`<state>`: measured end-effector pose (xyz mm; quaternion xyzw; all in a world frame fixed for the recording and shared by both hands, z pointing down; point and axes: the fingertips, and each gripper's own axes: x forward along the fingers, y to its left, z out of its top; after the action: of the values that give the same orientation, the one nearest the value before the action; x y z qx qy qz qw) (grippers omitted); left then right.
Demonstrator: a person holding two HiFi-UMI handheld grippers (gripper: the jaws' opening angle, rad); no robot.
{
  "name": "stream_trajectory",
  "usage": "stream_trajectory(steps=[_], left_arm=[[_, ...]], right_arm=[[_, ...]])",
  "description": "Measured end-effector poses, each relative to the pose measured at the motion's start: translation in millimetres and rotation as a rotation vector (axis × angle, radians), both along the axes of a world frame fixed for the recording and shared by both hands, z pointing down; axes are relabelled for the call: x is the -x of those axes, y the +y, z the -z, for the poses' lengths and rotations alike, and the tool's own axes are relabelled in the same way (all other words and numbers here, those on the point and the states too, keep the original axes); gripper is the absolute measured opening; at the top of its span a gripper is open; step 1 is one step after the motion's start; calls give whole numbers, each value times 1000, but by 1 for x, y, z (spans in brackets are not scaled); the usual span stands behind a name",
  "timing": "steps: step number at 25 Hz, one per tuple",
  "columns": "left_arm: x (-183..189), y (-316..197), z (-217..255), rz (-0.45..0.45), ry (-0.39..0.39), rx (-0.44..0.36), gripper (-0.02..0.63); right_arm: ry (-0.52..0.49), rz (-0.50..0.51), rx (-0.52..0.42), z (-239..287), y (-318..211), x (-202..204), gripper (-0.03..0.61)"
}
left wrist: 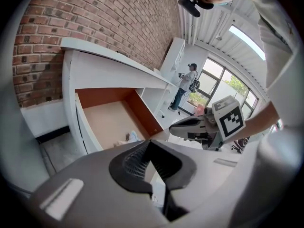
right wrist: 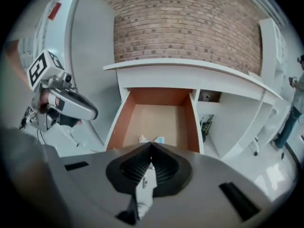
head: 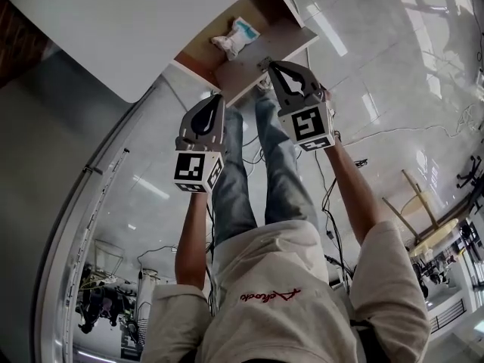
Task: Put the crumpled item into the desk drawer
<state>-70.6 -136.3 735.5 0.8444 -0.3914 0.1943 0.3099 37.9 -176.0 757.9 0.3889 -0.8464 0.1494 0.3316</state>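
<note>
The crumpled item (head: 234, 38), white with a light blue patch, lies inside the open drawer (head: 253, 66) near its front. It also peeks over the jaw tips as the crumpled item (left wrist: 129, 137) and the crumpled item (right wrist: 142, 138). My right gripper (head: 267, 65) is shut and empty, its tip close to the drawer's front panel. My left gripper (head: 218, 98) is also shut and empty, a little further back and to the left. From each gripper view the other one shows: the right gripper (left wrist: 176, 126), the left gripper (right wrist: 92, 113).
The drawer (right wrist: 118, 122) has brown inner walls and sits under a curved white desk top (right wrist: 190, 65) against a brick wall (left wrist: 95, 18). White shelving (right wrist: 237, 113) stands right of it. A person (left wrist: 187, 82) stands far off. Cables (head: 333, 225) lie on the glossy floor.
</note>
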Motion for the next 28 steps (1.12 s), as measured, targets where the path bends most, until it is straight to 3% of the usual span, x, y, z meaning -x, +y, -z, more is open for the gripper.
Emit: stream_trajectory(steps=[4, 13, 22, 28], left_arm=[[-3, 0, 2, 1, -2, 1, 9], [-3, -4, 18, 25, 7, -5, 9], [2, -17, 63, 49, 0, -70, 9], [13, -26, 136, 87, -13, -130, 9]], right_arm=[[-55, -116, 26, 4, 13, -12, 12], [-64, -179, 76, 14, 47, -31, 12], [-86, -215, -37, 81, 15, -40, 12], [-120, -207, -101, 161, 0, -40, 12]])
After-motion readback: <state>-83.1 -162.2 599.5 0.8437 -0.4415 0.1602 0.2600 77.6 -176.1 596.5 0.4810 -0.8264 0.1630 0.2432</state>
